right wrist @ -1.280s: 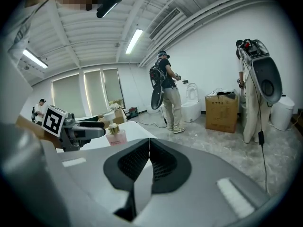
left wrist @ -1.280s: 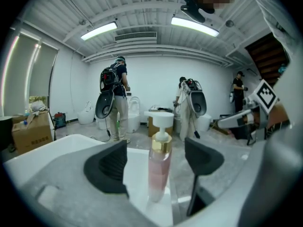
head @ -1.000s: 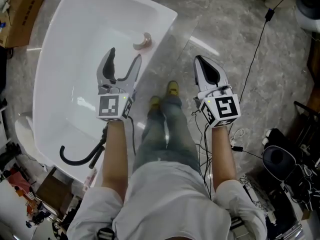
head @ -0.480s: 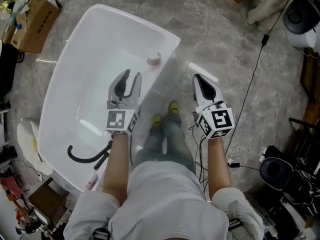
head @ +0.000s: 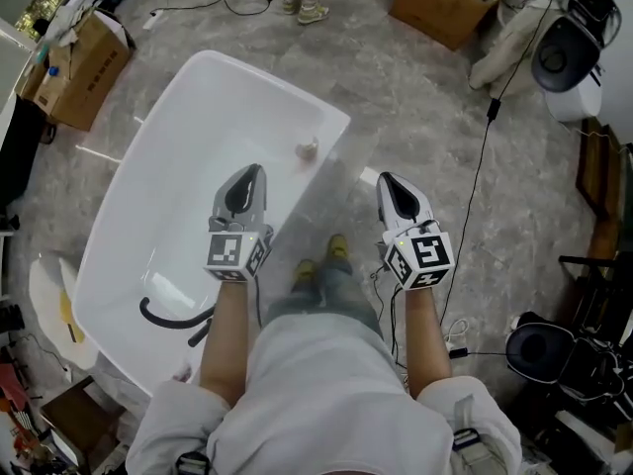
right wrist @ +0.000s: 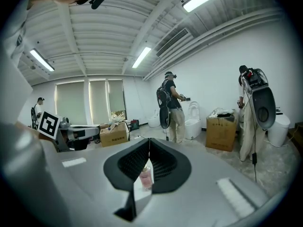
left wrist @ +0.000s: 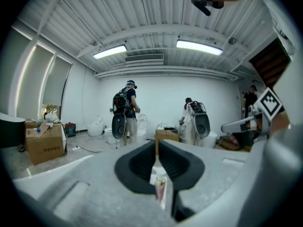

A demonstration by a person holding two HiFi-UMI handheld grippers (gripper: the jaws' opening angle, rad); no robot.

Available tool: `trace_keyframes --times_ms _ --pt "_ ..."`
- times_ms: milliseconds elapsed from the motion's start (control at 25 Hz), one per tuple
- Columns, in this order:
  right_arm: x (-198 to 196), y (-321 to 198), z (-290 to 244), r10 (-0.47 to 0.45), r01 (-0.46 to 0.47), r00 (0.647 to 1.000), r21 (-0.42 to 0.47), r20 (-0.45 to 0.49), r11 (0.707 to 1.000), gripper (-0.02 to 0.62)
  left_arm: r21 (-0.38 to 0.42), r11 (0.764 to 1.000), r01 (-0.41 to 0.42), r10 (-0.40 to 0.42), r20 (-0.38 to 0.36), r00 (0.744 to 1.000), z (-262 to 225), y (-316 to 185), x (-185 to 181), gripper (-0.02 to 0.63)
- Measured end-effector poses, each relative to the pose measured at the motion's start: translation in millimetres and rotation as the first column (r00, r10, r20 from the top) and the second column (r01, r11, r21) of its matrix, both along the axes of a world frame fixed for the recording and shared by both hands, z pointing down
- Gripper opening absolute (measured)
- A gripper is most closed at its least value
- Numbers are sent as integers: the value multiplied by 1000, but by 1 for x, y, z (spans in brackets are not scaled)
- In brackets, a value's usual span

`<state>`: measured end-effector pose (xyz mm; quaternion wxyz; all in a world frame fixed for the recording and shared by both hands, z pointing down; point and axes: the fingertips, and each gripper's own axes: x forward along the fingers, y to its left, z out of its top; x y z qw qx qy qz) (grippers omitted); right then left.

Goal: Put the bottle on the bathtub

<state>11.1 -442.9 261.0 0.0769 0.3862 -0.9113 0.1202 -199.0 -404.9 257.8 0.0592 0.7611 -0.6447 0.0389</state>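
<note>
small pink bottle stands on the bathtub rim near its far right corner. probably light and slick, best held round the body. left gripper has just closed on nothing; right gripper is closed and empty too.

Bottle small, blurred (label unreadable); black hose partly behind forearm; box cropped at top

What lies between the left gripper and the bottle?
Only bare white bathtub, in the head view. The left gripper has just been closing its jaws, nothing between them; the bottle sits apart near the rim.
</note>
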Motion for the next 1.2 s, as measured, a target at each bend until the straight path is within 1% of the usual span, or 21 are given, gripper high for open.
trace_keyframes --times_ms 200,400,800,1000,1200 --pt "-7 14 -26 -2 2 1000 37 -1 999 5 29 999 28 -28 8 1000 -28 16 -14 5" --pt "-14 20 -44 -4 4 1000 66 0 998 4 41 999 31 -32 19 999 -46 24 -21 -2" --pt "-24 28 -74 -15 16 1000 132 -3 991 5 84 997 -1 -1 29 1000 -75 28 -17 -2" --pt "-23 28 -83 4 -3 1000 162 -7 987 4 91 995 -31 26 54 998 -82 27 -14 -2" --pt "-20 29 -88 31 -30 1000 192 0 981 4 98 994 -43 37 54 998 -90 26 -14 -2"
